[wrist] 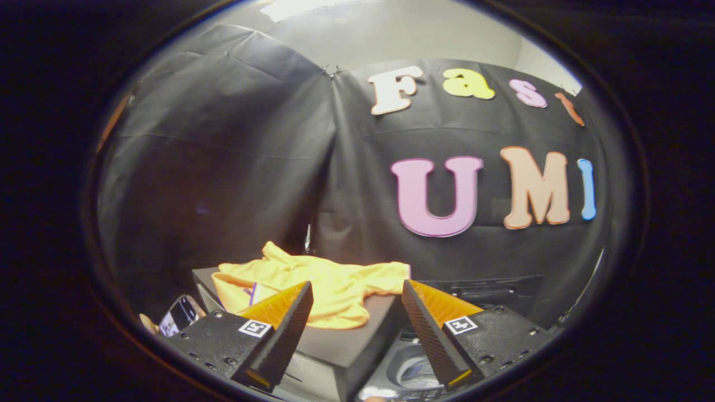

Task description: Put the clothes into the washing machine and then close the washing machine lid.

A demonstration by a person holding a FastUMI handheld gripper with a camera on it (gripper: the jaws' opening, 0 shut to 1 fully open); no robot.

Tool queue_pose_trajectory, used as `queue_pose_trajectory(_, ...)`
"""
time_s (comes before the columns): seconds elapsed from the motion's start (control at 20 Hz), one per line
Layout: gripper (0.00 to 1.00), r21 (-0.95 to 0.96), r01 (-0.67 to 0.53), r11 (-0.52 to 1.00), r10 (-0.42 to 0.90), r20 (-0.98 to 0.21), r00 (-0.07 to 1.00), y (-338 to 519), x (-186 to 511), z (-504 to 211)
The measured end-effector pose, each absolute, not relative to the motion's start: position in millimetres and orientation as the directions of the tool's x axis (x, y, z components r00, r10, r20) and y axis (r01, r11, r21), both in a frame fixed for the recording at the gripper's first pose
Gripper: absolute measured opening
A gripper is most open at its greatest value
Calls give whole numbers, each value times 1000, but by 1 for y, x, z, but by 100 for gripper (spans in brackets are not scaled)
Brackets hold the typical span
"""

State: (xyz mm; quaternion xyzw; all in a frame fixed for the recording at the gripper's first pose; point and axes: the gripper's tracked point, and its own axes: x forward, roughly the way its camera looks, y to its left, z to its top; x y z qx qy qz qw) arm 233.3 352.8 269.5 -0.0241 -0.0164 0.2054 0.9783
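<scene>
**Gripper spread above the box, garment ahead, washer opening below**

At the far left, low down beside the left finger, a small glossy object (pixel 180 317) lies at an angle; what it is cannot be told. Next to it stands a dark box (pixel 357 349) with a flat top and a corner that points toward the camera, between the two fingers.

On the top of that box lies the yellow garment (pixel 329 290) — crumpled, spread across most of the surface, with one fold raised at its rear left and a sleeve-like end reaching to the right. A small pale-purple patch shows at its left side, just beyond the left fingertip. The garment rests on the box and is not inside the machine.

The gripper (pixel 356 298) has its fingers spread wide apart. Nothing is held between them. The left fingertip overlaps the near edge of the garment in the view; whether it touches the cloth cannot be told. The right fingertip sits just beside the garment's right end.

Below the right finger, beside the box — the washing machine (pixel 410 371) shows a grey top with a round opening, seen from above. Its lid cannot be made out here.

Behind everything hangs the black cloth wall (pixel 223 167) of the booth.
</scene>
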Motion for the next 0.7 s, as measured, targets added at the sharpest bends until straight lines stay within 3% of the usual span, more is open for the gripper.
queue_pose_trajectory(0.25, 97, -78, -485, 871, 475, -123, 872, 431, 274, 265)
queue_pose_trajectory(0.45, 98, -38, -543, 839, 506, -313, 804, 469, 293, 224)
queue_pose_trajectory(0.7, 98, 23, -533, 846, 468, -511, 721, 474, 300, 178)
